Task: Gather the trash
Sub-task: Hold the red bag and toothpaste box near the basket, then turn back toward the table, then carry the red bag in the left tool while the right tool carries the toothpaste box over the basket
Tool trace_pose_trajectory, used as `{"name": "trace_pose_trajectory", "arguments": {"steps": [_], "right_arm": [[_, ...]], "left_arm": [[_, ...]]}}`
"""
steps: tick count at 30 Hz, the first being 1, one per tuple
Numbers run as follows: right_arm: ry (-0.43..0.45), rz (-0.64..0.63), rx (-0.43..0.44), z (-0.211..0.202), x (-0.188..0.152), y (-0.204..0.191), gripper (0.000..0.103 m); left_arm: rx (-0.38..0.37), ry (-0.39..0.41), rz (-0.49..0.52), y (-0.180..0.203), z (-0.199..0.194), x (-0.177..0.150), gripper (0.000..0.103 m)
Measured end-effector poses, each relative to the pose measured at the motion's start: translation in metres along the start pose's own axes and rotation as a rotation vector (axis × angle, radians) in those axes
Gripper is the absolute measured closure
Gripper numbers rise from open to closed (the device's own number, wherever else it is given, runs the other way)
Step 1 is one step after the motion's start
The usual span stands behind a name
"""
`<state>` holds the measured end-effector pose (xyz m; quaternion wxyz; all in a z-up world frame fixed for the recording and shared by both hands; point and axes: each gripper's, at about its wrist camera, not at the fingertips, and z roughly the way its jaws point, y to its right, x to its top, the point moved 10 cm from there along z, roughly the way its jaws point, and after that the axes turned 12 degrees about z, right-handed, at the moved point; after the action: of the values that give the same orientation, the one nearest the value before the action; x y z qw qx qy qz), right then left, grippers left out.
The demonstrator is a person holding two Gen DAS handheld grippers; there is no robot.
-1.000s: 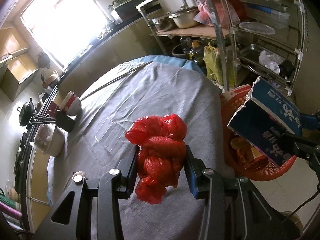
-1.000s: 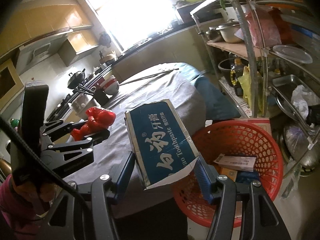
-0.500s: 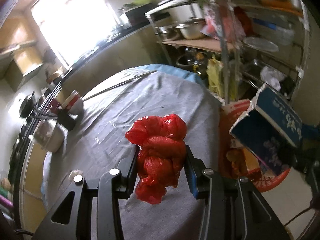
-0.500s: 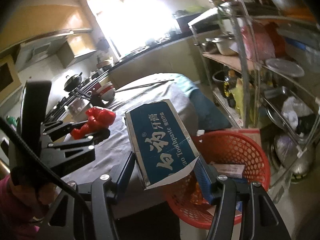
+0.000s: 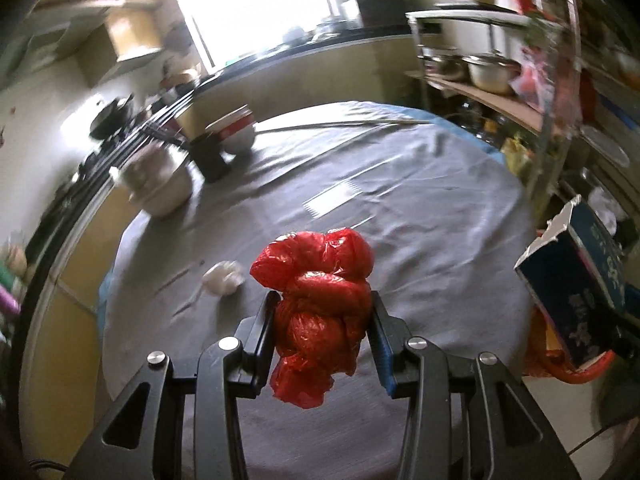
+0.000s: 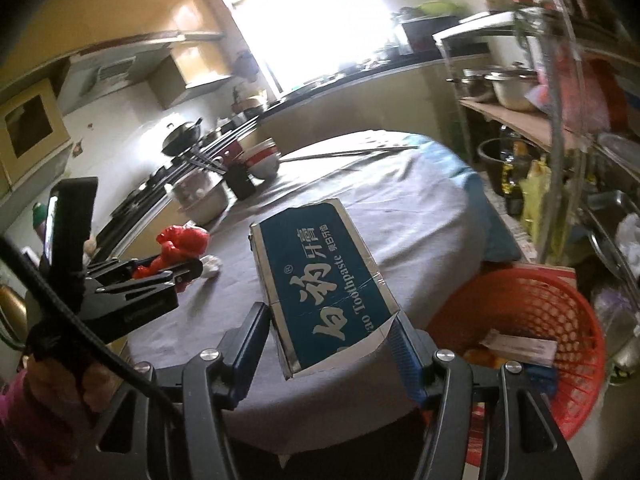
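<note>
Red plastic bag (image 5: 322,304) clamped in left gripper (image 5: 323,334); right gripper (image 6: 330,346) grips toothpaste box (image 6: 320,280) (probably empty).

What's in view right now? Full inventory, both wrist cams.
red plastic bag: 1, red, crumpled, clamped in the left tongs above the table
toothpaste box: 1, dark blue, torn open, clamped in the right tongs
basket: 1, red-orange mesh, on the floor by the table, trash already inside
tissue wad: 1, white, on the cloth left of the bag
table: 1, round, grey cloth
bowls: stack, white and red, far left edge of table
lidded pot: 1, pale, near the bowls
metal shelf rack: 1, right of table, holding pots
left tongs: black, shut on the bag
right tongs: black with blue pads, shut on the box
hand: 1, holding the left tool
</note>
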<state>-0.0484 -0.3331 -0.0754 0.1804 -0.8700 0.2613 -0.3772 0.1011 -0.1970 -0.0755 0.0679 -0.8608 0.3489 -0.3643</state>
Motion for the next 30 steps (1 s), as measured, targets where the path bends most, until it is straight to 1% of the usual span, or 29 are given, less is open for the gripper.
{"name": "trace_pose_trajectory", "arguments": {"steps": [4, 6, 8, 11, 14, 16, 19, 23, 26, 30], "right_arm": [[-0.04, -0.012, -0.004, 0.018, -0.01, -0.02, 0.041], [-0.076, -0.011, -0.007, 0.03, -0.017, -0.027, 0.04], [-0.108, -0.005, -0.022, 0.042, -0.023, -0.029, 0.04], [-0.191, 0.028, -0.049, 0.071, -0.035, -0.032, 0.041], [-0.236, 0.02, -0.087, 0.089, -0.044, -0.038, 0.041], [-0.248, 0.012, -0.085, 0.092, -0.048, -0.046, 0.04], [-0.232, -0.014, -0.093, 0.091, -0.047, -0.059, 0.04], [-0.204, -0.013, -0.112, 0.084, -0.046, -0.065, 0.041], [-0.2, -0.004, -0.133, 0.079, -0.048, -0.068, 0.04], [-0.2, -0.002, -0.148, 0.078, -0.055, -0.078, 0.041]], "left_arm": [[0.022, -0.017, -0.055, -0.028, 0.005, -0.025, 0.059], [0.018, -0.05, -0.083, -0.039, 0.013, -0.041, 0.059], [0.011, -0.103, -0.119, -0.05, 0.026, -0.063, 0.059], [0.002, -0.17, -0.168, -0.063, 0.042, -0.088, 0.059], [0.001, -0.206, -0.224, -0.081, 0.054, -0.106, 0.059], [0.003, -0.209, -0.244, -0.091, 0.056, -0.112, 0.059], [-0.002, -0.196, -0.256, -0.103, 0.055, -0.113, 0.059], [-0.01, -0.164, -0.228, -0.108, 0.054, -0.105, 0.059], [-0.021, -0.148, -0.195, -0.11, 0.054, -0.101, 0.059], [-0.033, -0.145, -0.179, -0.118, 0.053, -0.102, 0.059]]}}
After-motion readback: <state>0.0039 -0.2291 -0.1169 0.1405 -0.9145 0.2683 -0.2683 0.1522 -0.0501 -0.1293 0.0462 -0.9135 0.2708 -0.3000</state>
